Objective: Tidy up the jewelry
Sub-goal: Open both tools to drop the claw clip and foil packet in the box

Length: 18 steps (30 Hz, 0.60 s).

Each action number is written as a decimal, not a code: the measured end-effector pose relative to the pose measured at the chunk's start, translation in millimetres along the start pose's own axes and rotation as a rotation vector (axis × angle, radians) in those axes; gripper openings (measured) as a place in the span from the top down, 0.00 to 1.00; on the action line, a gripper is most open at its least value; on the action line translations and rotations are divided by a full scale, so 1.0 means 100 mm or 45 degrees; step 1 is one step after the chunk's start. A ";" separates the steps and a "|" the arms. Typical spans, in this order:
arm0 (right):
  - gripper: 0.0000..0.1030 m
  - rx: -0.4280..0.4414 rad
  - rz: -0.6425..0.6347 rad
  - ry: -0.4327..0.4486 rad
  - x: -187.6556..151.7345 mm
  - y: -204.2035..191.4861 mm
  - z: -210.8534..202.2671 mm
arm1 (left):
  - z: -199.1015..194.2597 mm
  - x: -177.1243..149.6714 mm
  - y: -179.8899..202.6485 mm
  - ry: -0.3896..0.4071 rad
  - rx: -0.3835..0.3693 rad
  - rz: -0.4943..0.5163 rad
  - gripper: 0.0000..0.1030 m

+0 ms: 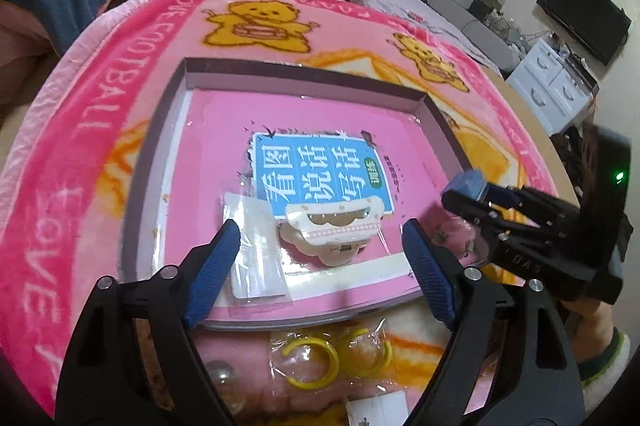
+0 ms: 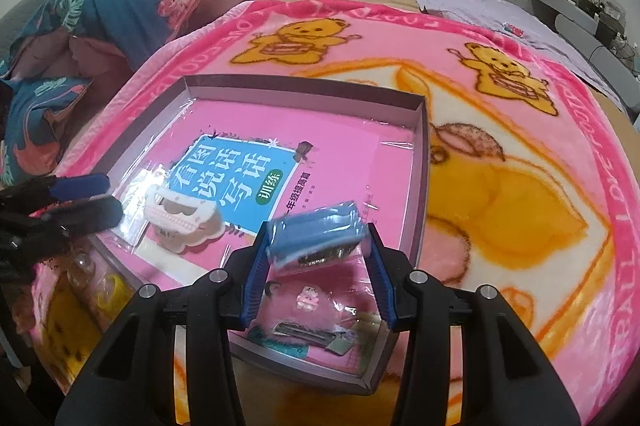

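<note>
Packet [image 2: 316,234] sits clamped in the right gripper [image 2: 318,258] — lower it flat into the tray [image 2: 422,161]; left gripper [image 1: 320,258] gapes, empty.

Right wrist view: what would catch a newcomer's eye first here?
The blue packet clamped in the right gripper stands out first, held above the near part of the shallow tray. Behind it, the tray sits on a loud pink bear-print blanket. At the tray's left, a cream hair clip lies on a pink book cover.
</note>
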State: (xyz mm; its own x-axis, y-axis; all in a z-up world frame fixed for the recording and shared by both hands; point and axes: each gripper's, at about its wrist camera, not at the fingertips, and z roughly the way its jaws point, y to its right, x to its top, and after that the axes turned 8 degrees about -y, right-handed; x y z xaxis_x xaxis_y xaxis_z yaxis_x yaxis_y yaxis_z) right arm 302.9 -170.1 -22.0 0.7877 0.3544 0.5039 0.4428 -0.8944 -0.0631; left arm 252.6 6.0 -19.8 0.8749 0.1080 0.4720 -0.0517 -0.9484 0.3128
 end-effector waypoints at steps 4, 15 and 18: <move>0.53 -0.002 -0.004 0.013 -0.02 -0.01 -0.03 | -0.14 0.01 -0.04 0.034 0.007 -0.017 0.22; 0.18 0.045 0.114 0.219 -0.14 0.08 -0.55 | -0.54 -0.01 -0.12 0.132 0.069 -0.045 0.09; 0.13 0.036 0.140 0.284 -0.18 0.11 -0.74 | -0.66 -0.01 -0.14 0.156 0.080 -0.059 0.09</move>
State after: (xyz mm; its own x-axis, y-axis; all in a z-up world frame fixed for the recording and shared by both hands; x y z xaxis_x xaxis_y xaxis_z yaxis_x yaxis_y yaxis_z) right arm 261.7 -206.3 32.1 0.7193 0.1840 0.6699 0.3741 -0.9152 -0.1502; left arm 220.9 39.2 29.7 0.8101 0.1841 0.5567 0.0212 -0.9580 0.2860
